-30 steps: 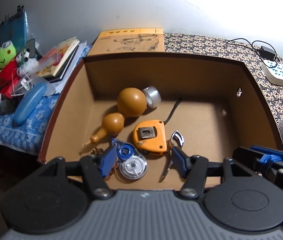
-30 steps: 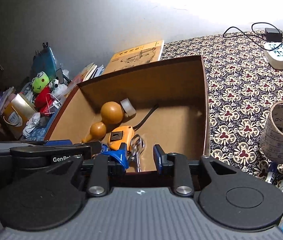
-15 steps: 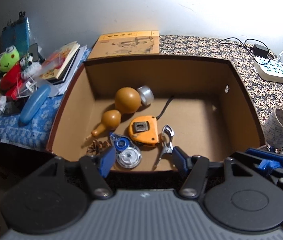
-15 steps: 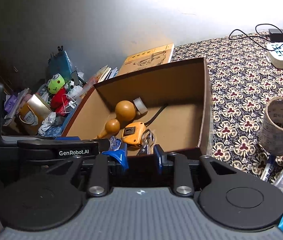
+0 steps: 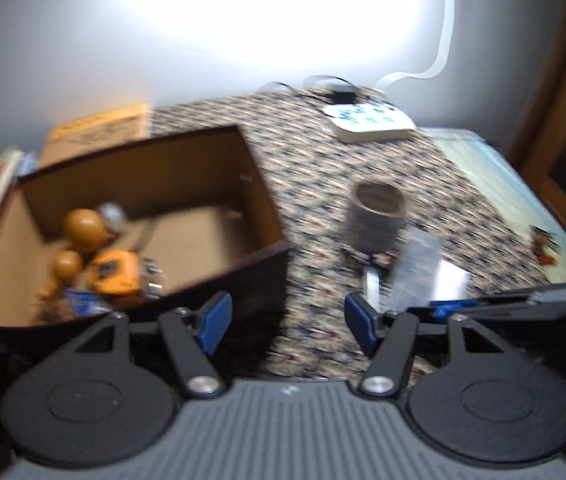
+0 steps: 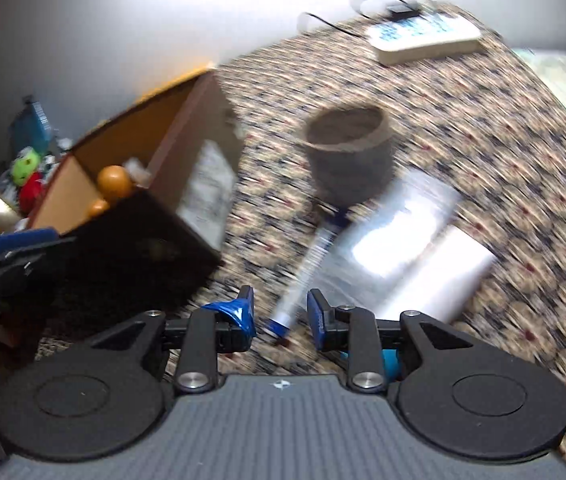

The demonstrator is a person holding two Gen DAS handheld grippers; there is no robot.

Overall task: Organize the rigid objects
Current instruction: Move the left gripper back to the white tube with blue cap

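Over patterned cloth [image 6: 463,128], both tools [image 5: 287,316] [image 6: 280,314] gaping, pen [image 6: 307,264] between right's fingers

Box and loose bits
My gourd [image 5: 83,226] and tape measure [image 5: 117,272] lie in the box [image 5: 259,196]; a blurry roll [image 5: 377,216], perhaps tape, stands upright beside it.

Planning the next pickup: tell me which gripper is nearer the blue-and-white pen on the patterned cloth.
Right. The right gripper is open with the pen tip just ahead between its fingers. The left gripper sits further left, nearer the box.
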